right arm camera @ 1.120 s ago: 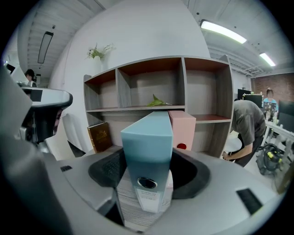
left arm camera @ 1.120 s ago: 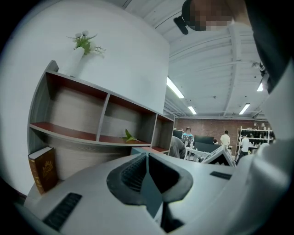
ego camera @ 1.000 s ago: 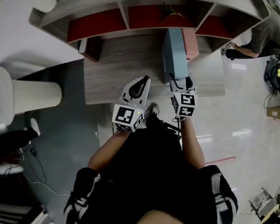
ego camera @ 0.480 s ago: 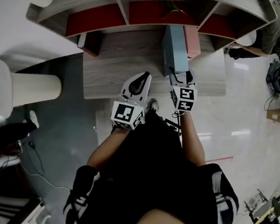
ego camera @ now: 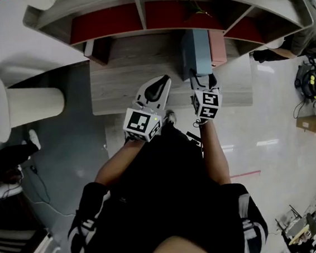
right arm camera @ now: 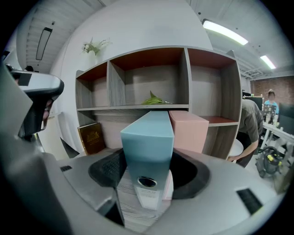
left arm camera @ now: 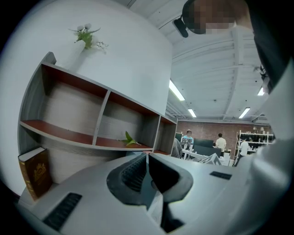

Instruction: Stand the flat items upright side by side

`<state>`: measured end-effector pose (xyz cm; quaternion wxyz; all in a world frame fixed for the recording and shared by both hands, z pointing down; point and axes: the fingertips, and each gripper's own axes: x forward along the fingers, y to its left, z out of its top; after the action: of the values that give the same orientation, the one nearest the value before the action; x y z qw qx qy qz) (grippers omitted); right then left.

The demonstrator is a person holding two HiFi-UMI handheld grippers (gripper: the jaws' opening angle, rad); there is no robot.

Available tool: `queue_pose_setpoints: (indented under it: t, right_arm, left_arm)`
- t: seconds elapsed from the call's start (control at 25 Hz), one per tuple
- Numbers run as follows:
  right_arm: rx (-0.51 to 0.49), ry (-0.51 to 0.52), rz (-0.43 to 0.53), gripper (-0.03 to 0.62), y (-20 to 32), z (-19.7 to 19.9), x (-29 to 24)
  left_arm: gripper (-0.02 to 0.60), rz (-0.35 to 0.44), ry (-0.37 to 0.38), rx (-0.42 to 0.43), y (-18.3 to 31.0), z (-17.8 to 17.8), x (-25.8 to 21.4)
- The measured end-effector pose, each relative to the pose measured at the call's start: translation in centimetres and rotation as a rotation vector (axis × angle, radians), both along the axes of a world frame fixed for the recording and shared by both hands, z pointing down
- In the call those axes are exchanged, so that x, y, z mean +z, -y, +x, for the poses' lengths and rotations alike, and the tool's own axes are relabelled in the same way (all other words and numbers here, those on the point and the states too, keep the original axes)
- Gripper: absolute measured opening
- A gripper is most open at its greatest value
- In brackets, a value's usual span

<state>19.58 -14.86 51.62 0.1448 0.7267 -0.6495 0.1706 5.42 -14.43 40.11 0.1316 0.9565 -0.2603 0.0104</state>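
Blue binder [right arm camera: 149, 137] upright on the desk [ego camera: 123, 84], just beside the pink binder [right arm camera: 189, 131], below the shelf unit [ego camera: 140, 11] | right gripper [right arm camera: 147, 181] clamped on the blue binder's near end | left gripper [left arm camera: 147, 176] pinched together, nothing in it, off to the left | brown book [right arm camera: 92, 137] stands far left

The left gripper [left arm camera: 147, 157] has its fingers [left arm camera: 131, 174] pressed together, with nothing between them. Beyond it is a curved shelf unit [left arm camera: 103, 117] with a green sprig [left arm camera: 129, 139] on one shelf. A brown book [left arm camera: 36, 172] stands at lower left and there are flowers [left arm camera: 86, 36] on top.
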Motion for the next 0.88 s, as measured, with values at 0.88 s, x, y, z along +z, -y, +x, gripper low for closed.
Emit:
queue_pose_setpoints:
  t: [0.88]
  right_arm:
    - [0.069,0.000,-0.036,0.319,-1.5,-0.3,0.6]
  left_arm:
    - [0.035,0.005,-0.023,0.031,1.2,-2.4,-0.7]
